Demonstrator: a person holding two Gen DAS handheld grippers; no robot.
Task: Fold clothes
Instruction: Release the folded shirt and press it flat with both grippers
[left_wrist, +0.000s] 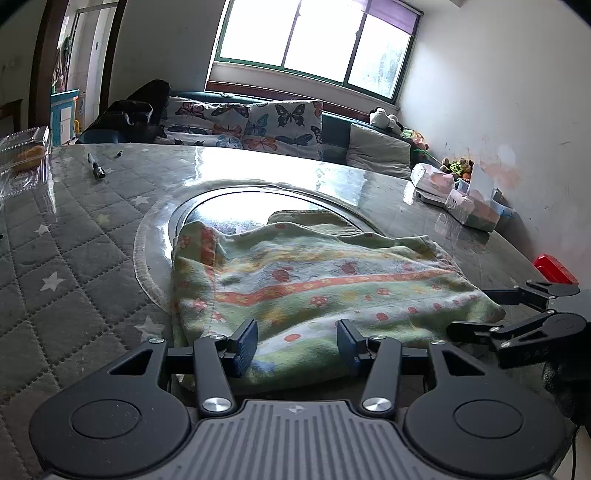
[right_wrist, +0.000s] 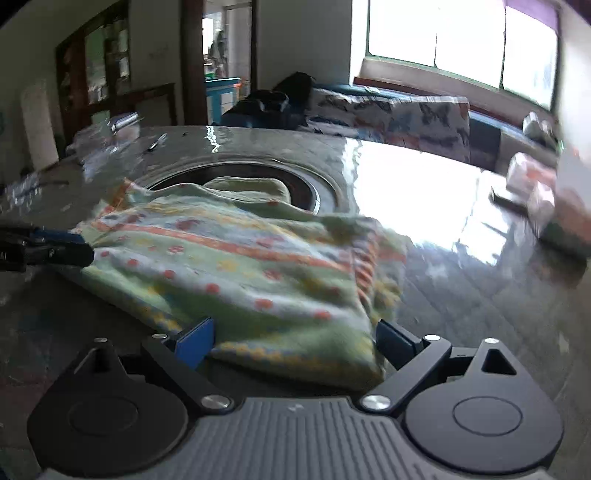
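My left gripper (left_wrist: 297, 345) is spread wide, its two blue pads standing apart over the near edge of the cloth (left_wrist: 314, 284), with fabric showing between them and neither pad closed on it. My right gripper (right_wrist: 295, 341) is spread wide too, its pads on either side of the cloth's near corner, not pinching it. From the left wrist view the right gripper shows at the cloth's right edge; from the right wrist view, which is blurred, the left gripper shows at the cloth's left edge, touching or just beside it, I cannot tell which.

The cloth is a green fleece piece with orange stripes, ladybirds and small flowers. It lies folded over and rumpled on the worktop (left_wrist: 74, 236), which is covered in grey quilted fabric with white stars under a clear sheet. The cloth's far part lies over a round glass disc (left_wrist: 236, 206) set in the middle of the worktop.

Beyond the cloth to the left lies a small dark marker (left_wrist: 96, 167), and further left a clear plastic box (left_wrist: 24, 158) at the worktop's edge. To the right of the cloth stand some packets and boxes (left_wrist: 458, 195) near the wall, and a red thing (left_wrist: 554, 269) close by the right gripper. Behind the worktop is a sofa with butterfly cushions (left_wrist: 258, 125) below a bright window (left_wrist: 317, 40)
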